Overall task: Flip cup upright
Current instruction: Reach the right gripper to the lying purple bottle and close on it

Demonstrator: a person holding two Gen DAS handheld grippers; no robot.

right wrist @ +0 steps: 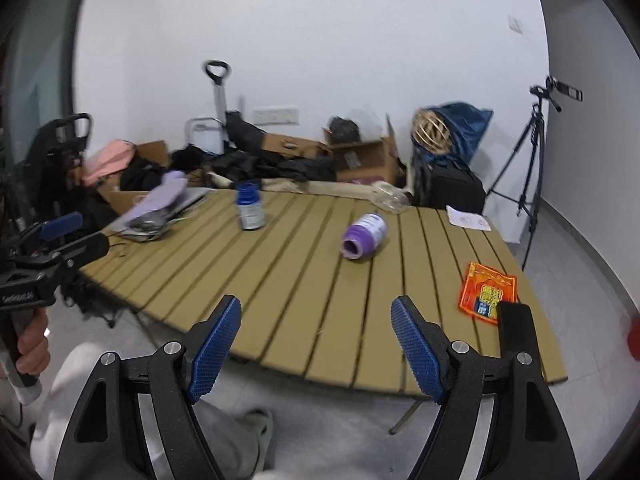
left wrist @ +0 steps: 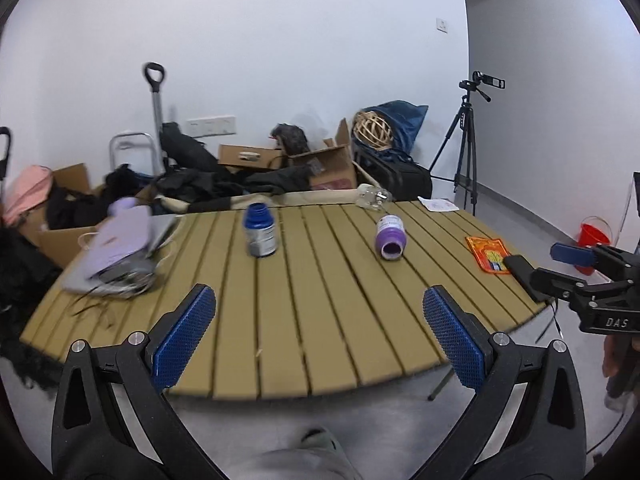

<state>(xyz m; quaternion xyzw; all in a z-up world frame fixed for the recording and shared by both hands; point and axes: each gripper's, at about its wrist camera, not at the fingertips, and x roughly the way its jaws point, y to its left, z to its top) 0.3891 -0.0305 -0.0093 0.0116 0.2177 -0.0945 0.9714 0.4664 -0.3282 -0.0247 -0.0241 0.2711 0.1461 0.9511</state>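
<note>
Both grippers hang off the near edge of the slatted table point(left wrist: 304, 320), nothing held. Left gripper point(left wrist: 320, 336) has its blue pads spread wide, over the near slats; right gripper point(right wrist: 316, 346) is likewise wide and empty, its fingers just short of the table edge. A black phone-like slab point(right wrist: 514, 322) lies at the near right corner, partly on an orange packet point(right wrist: 486, 292). Mid-table is the task thing: the purple cup point(right wrist: 364, 236) lies on its side, mouth pointing toward the near edge and slightly left, well apart from both grippers. Left of it and a bit farther stands a blue bottle point(right wrist: 250, 206), already upright, leave it alone. A clear glass item point(right wrist: 388, 196) lies at the far edge, and a grey-lilac bag heap point(left wrist: 120, 252) sits far left. The step in hand looks like the reach. The right gripper seems the better placed: bring it forward low, keep the pads wide, and straddle the cup's body across its width, not end to end. Close on the mid-body so it won't roll along the slats, which run toward the near edge. Then lift slightly and rotate mouth-up before setting it down, clear of the blue bottle. Risk: a nudge before closing could send it rolling.
</note>
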